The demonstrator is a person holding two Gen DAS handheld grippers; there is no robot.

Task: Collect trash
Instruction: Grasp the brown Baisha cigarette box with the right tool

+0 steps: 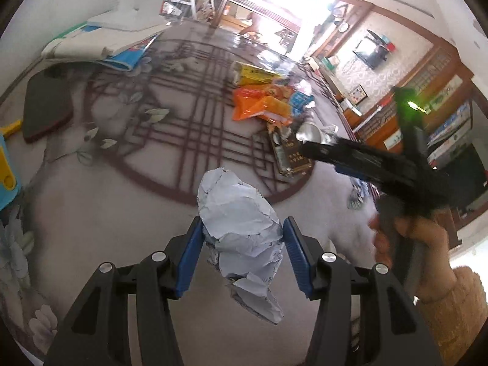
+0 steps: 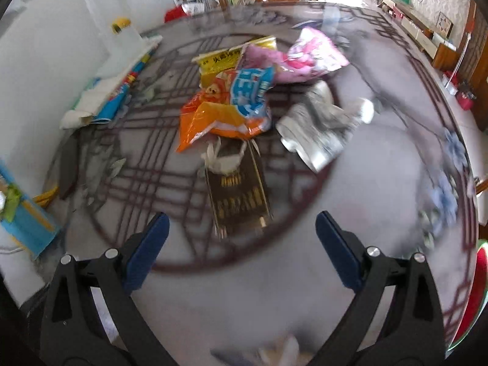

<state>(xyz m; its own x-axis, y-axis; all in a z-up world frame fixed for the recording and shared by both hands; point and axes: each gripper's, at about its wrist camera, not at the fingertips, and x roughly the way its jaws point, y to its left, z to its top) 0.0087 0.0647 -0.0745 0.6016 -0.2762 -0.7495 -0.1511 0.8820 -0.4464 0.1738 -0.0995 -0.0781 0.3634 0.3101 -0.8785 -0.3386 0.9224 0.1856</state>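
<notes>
My left gripper [image 1: 242, 231] is shut on a crumpled white paper ball [image 1: 241, 222] and holds it above the round patterned table [image 1: 122, 201]. My right gripper [image 2: 242, 228] is open and empty, just short of a dark gold-printed packet [image 2: 241, 195]. It also shows from the side in the left wrist view [image 1: 308, 148], by that same packet [image 1: 289, 155]. Beyond lie an orange snack bag [image 2: 222, 116], a yellow packet [image 2: 219, 61], a pink wrapper [image 2: 311, 55] and a crumpled silver foil bag [image 2: 317, 128].
Folded papers and a blue booklet [image 2: 113, 97] lie at the table's left by the wall. A dark red pad [image 1: 45, 106] and a blue box [image 2: 24, 222] sit near the left edge. The table rim [image 2: 457, 152] curves on the right.
</notes>
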